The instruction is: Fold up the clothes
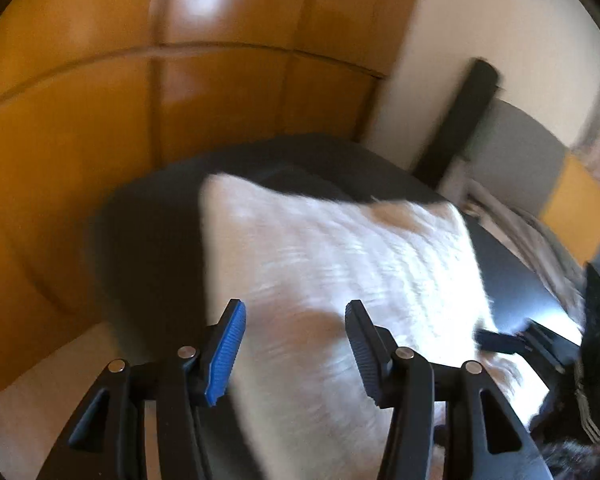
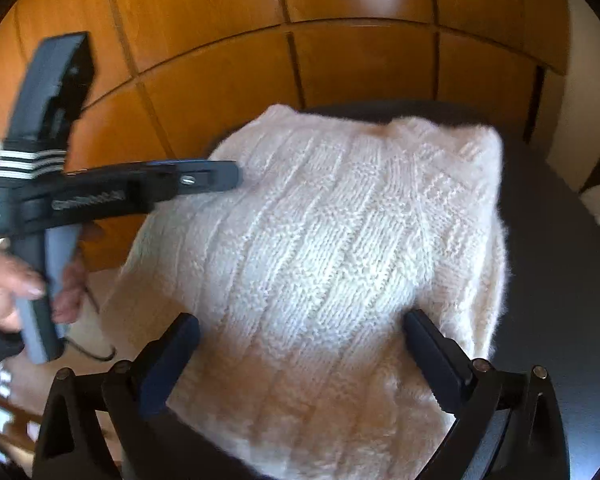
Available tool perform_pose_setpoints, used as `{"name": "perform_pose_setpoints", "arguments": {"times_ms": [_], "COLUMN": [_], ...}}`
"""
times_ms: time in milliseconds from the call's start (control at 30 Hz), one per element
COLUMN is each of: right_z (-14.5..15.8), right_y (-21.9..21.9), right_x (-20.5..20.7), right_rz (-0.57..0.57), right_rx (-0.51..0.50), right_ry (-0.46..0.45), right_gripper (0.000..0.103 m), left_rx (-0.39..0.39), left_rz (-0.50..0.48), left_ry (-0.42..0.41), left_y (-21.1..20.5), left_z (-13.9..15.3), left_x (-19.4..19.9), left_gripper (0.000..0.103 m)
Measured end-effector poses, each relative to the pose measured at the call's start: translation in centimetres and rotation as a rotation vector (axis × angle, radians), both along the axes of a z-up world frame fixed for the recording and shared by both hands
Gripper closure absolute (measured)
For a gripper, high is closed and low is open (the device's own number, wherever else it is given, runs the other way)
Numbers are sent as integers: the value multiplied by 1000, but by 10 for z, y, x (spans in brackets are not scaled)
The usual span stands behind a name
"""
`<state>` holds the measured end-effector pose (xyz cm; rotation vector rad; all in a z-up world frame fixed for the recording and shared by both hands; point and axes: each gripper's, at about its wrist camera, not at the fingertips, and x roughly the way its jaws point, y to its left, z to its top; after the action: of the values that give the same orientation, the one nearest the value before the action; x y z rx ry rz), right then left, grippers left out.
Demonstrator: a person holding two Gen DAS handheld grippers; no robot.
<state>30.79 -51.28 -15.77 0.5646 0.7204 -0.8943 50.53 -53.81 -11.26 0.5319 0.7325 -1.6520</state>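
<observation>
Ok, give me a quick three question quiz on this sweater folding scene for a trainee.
1. True or false: the white knit sweater lies folded on a dark table.
2. Multiple choice: what stands behind the table? A) wooden cabinet doors B) a window C) a bookshelf.
3. Fill in: neither the left gripper nor the right gripper is gripping the sweater; both have their jaws ____.

Key: 1 true; 2 A; 3 open.
</observation>
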Motion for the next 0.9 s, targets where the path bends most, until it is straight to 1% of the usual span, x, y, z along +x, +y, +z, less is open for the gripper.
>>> {"name": "perform_pose_setpoints", "arguments": {"times_ms": [100, 133, 167, 200, 267, 300, 367, 400, 433, 500, 533, 633, 700, 733, 800, 900], "right_z": [17, 25, 37, 49, 72, 84, 101, 105, 113, 129, 137, 155, 162, 163, 165, 168], "right_y": [6, 9, 14, 18, 27, 35, 52, 53, 68, 83, 91, 118, 130, 132, 134, 136], "right_x": [2, 3, 4, 5, 12, 14, 29, 39, 39, 32, 28, 28, 25, 24, 23, 27], "right_rz": [-105, -146, -197, -241, -319, -327, -315, -316, -319, -375, -404, -477, -503, -510, -521, -532], "right_rx": [12, 1, -13, -19, -34, -58, -110, -110, -102, -150, -176, -261, -278, -276, -268, -268], "right_ry": [-9, -12, -11, -8, 5, 3, -5, 3, 16, 74, 103, 141, 136, 134, 127, 109], "right_gripper": [0, 0, 0, 0, 0, 0, 0, 0, 0, 0, 0, 0, 0, 0, 0, 0], "left_rx": [-81, -92, -83, -71, -60, -71, -132, -162, -196, -266, -287, -303, -312, -300, -246, -188], "left_rz": [159, 203, 226, 231, 220, 209, 174, 157, 135, 101, 88, 51, 27, 15, -4, -23], "left_ry": [-89, -126, -163, -186, -201, -207, -225, -234, -258, -327, -327, -201, -117, -76, -24, -9], "left_y": [30, 39, 42, 43, 55, 61, 79, 87, 95, 109, 116, 129, 139, 140, 134, 132], "left_z": [29, 37, 41, 45, 54, 61, 82, 92, 103, 124, 132, 145, 154, 156, 151, 142], "left_x": [12, 14, 11, 7, 1, -3, -13, -18, -24, -38, -40, -30, -24, -20, -16, -17], "left_gripper": [49, 49, 49, 49, 49, 49, 49, 51, 51, 52, 53, 53, 53, 54, 60, 61]}}
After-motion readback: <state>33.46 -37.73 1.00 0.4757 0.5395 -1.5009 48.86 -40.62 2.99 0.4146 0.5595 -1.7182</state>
